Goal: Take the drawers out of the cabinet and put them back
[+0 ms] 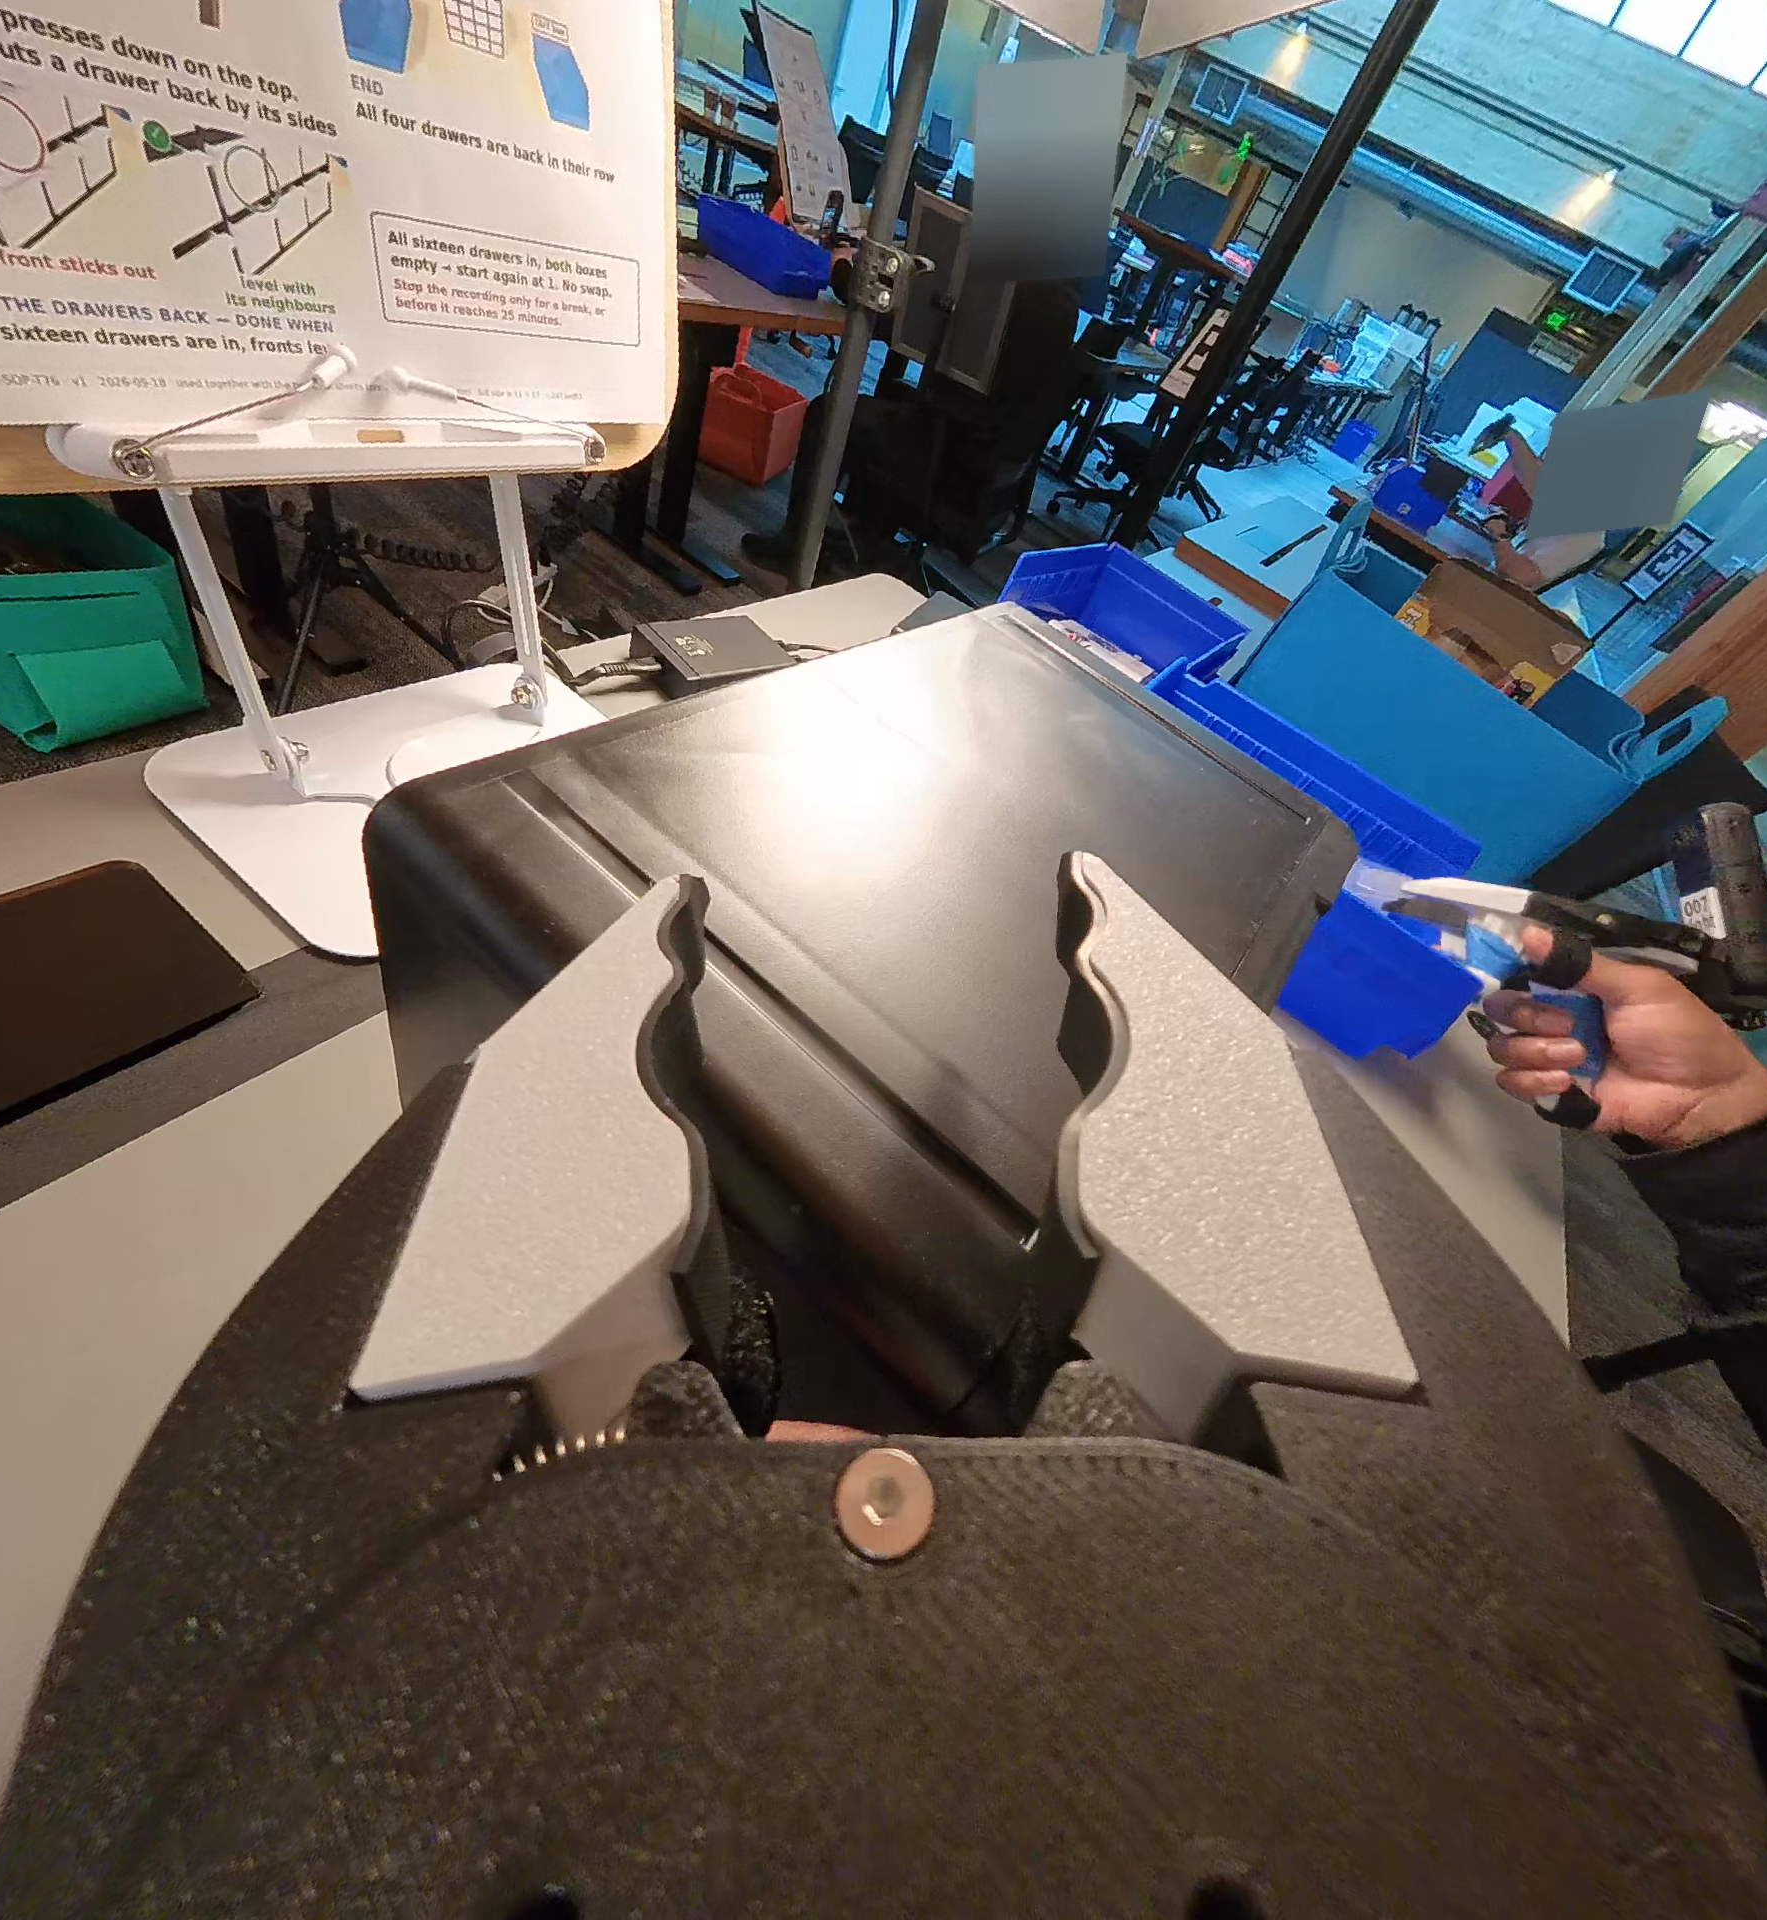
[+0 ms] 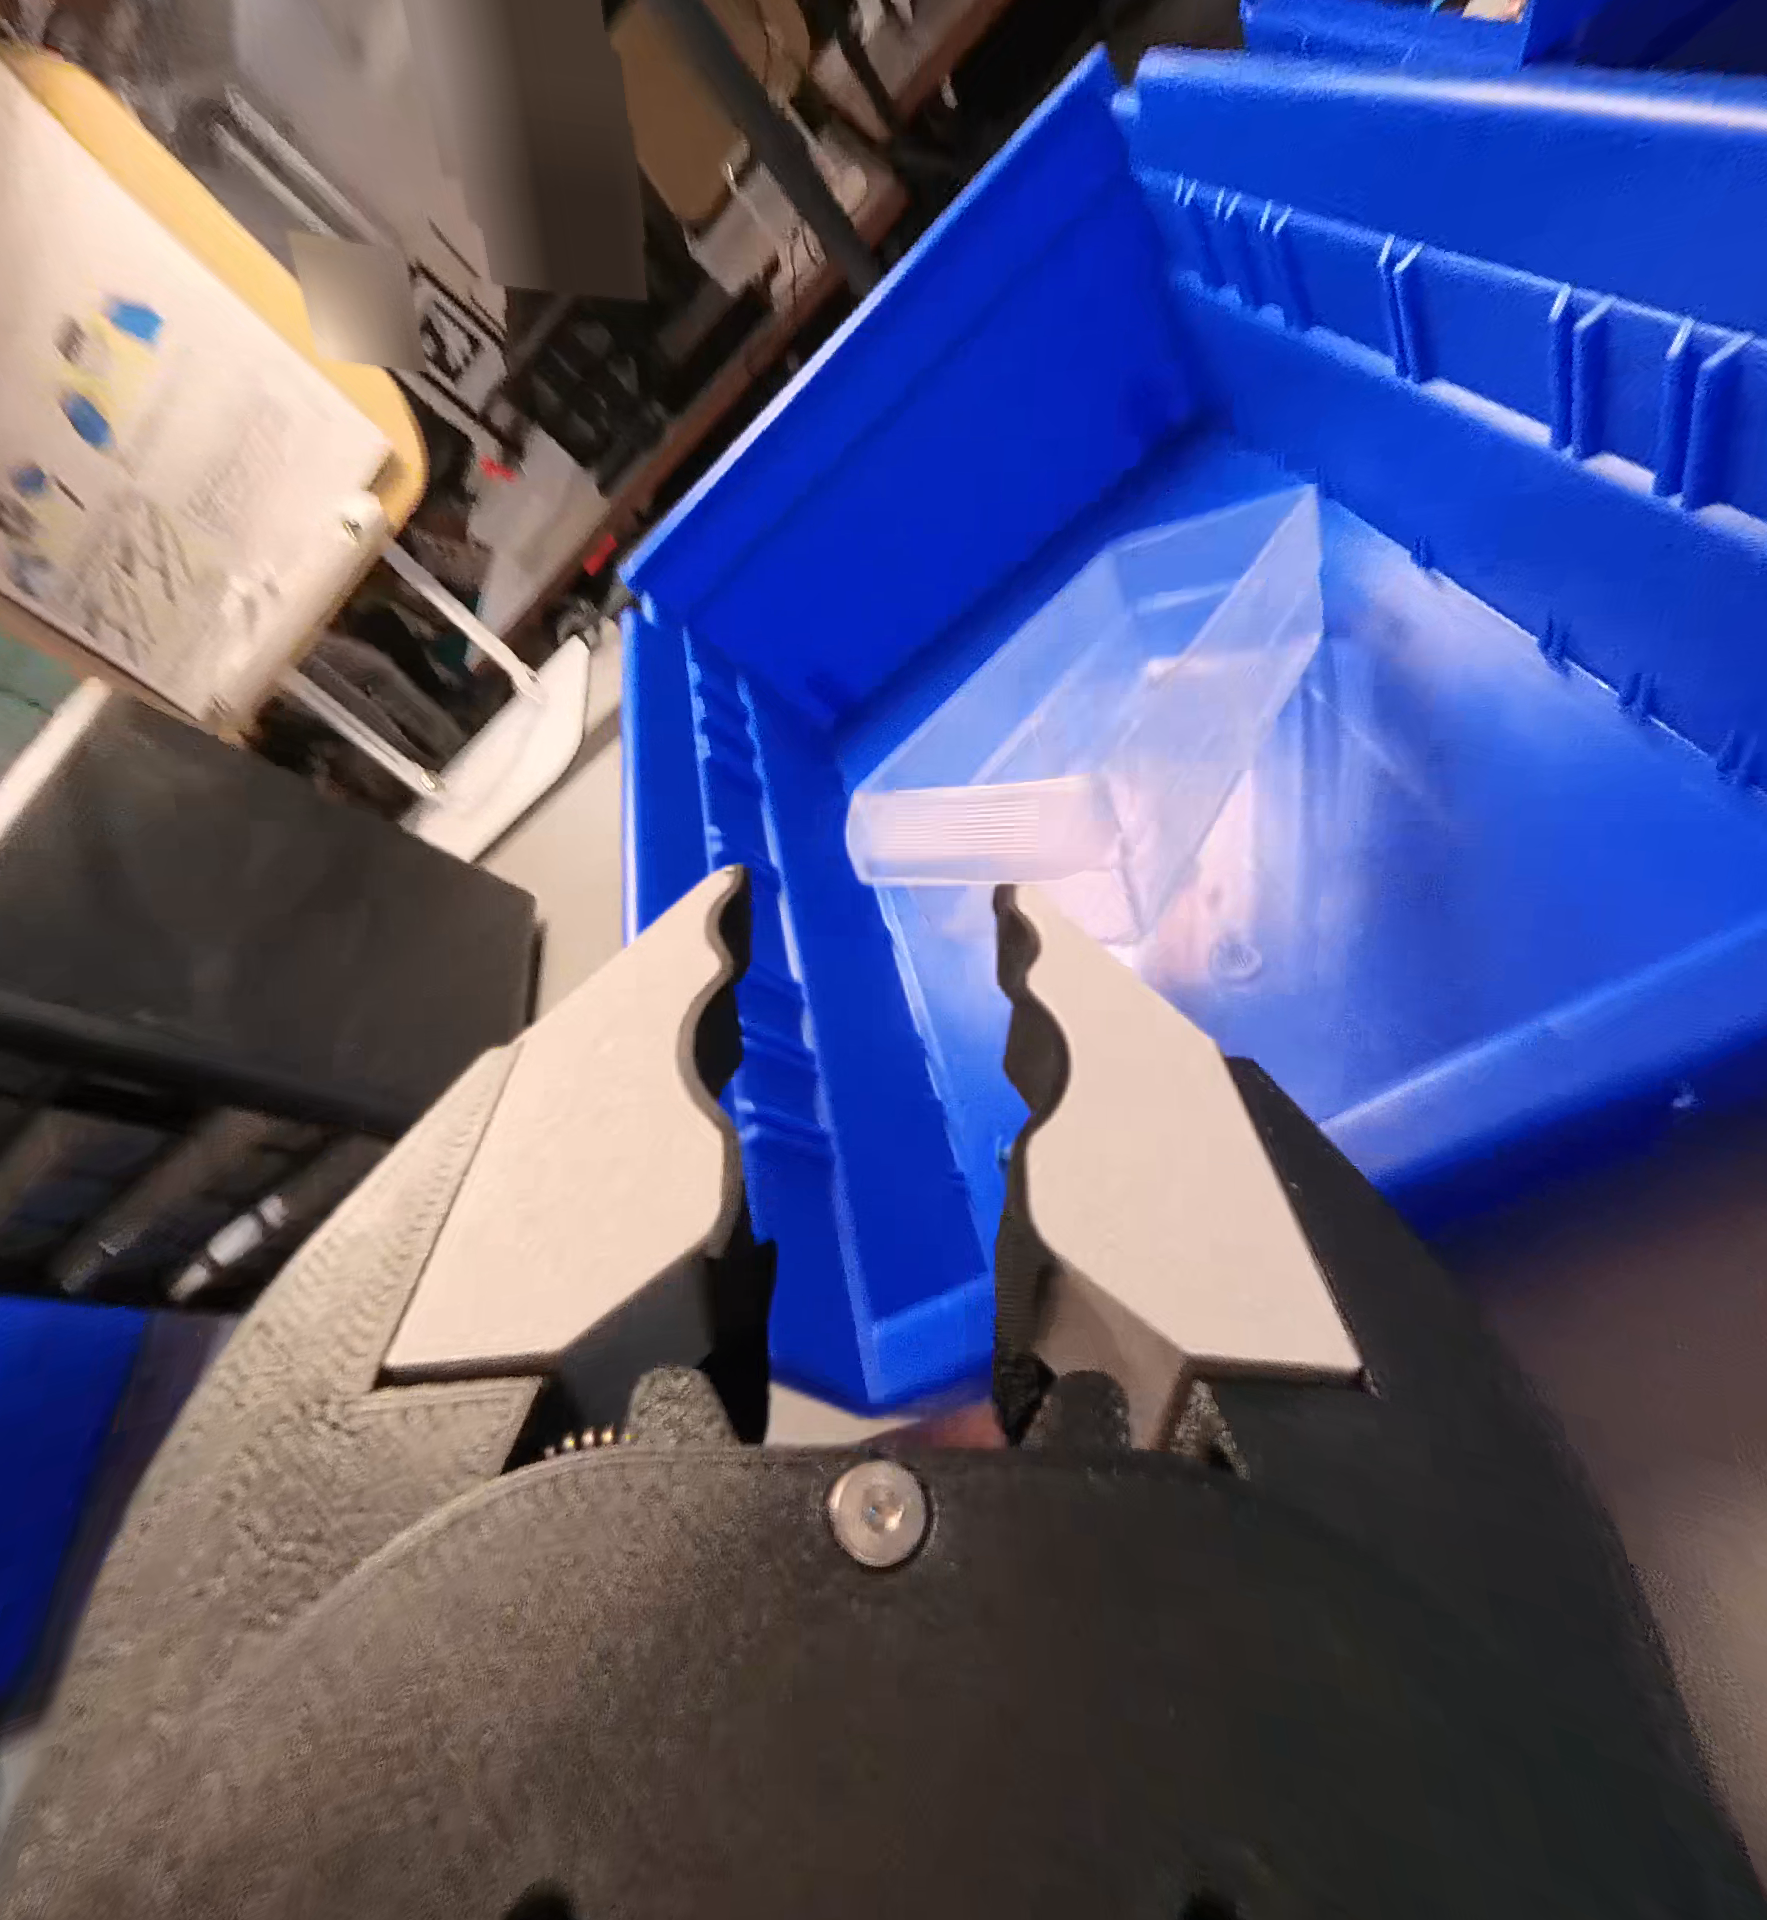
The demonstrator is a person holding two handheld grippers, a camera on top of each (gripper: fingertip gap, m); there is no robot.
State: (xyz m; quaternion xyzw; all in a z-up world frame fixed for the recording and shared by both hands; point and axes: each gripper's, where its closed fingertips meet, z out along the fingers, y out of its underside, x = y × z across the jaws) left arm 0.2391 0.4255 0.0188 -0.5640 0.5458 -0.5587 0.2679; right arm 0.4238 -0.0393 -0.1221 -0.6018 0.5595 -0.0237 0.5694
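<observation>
The left gripper (image 1: 884, 883) hovers over the black cabinet (image 1: 858, 831), fingers wide apart and holding nothing. The right gripper (image 2: 871, 894) is open too; the clear drawer (image 2: 1118, 748) lies in the blue bin (image 2: 910, 436), probably just free of the fingertips.

Large open-plan workshop or lab hall set up for recording. Rows of desks with black office chairs (image 1: 1149, 447) fill background at 12 to 1 o'clock. Blue plastic parts bins (image 1: 1118, 597) stacked at 2 o'clock, another (image 1: 759, 244) on far desk at 12. Printed instruction sheet (image 1: 287, 197) on white stand (image 1: 339, 727) at 10 o'clock. Black tripod poles (image 1: 874, 270) rise at 12. High ceiling with skylight (image 1: 1689, 42) at 1 o'clock. Grey work surface (image 1: 131, 1299) in foreground.
</observation>
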